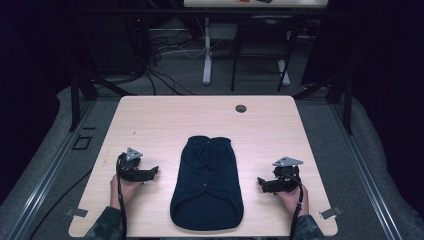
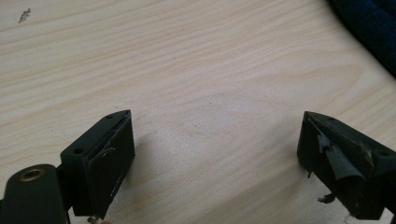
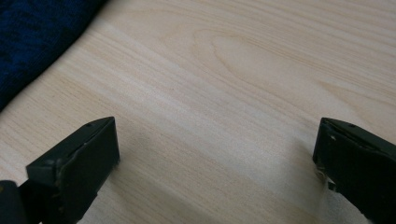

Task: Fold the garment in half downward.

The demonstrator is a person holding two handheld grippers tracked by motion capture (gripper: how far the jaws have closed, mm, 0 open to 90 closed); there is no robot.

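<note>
Light wood-grain table (image 1: 160, 120), rounded corners, with 1 round dark cable hole (image 1: 241, 108) near the far edge. Beyond, on the grey floor (image 1: 175, 75), a tangle of dark cables (image 1: 160, 50). A white table leg (image 1: 207, 50) farther back, beside a black frame with 2 legs (image 1: 260, 55).

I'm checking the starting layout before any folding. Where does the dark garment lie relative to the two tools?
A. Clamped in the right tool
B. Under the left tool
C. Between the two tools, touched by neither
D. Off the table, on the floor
C: the dark garment lies flat on the table between the left tool and the right tool, both open and apart from it.
</note>
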